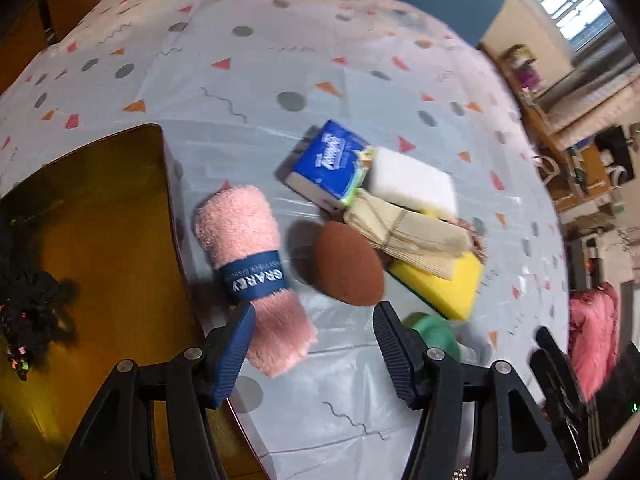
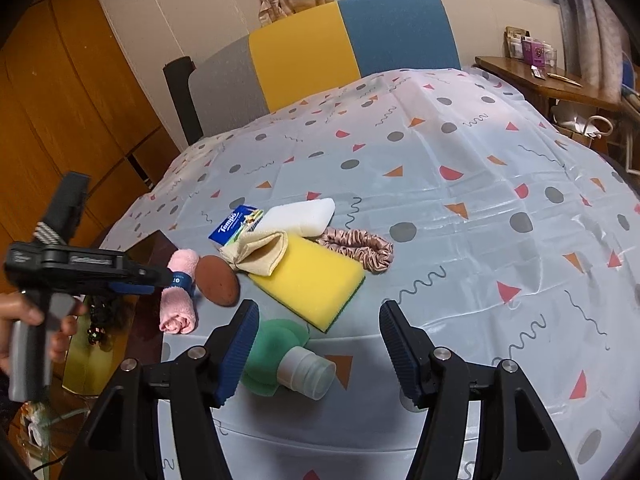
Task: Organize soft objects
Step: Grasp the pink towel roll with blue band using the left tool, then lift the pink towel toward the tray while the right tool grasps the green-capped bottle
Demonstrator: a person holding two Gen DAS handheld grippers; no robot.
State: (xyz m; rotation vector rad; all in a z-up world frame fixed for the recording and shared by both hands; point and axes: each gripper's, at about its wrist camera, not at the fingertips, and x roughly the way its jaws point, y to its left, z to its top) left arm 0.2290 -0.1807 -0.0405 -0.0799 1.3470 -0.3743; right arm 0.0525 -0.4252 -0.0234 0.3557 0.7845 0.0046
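**Soft things heaped near the table's left edge**

Left gripper (image 1: 314,354) released over pink rolled towel (image 1: 250,268); gold tray (image 1: 100,240) shows best here. Right gripper (image 2: 318,354) released above green bottle (image 2: 286,356); only its view shows the satin scrunchie (image 2: 360,250).

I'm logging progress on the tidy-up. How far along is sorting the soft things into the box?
Barely started. Done: one dark frilly item lies in the gold-lined box. In hand: nothing; left gripper hangs open by the pink towel roll, right gripper open. Left: brown sponge, yellow sponge, tissue pack, scrunchie.
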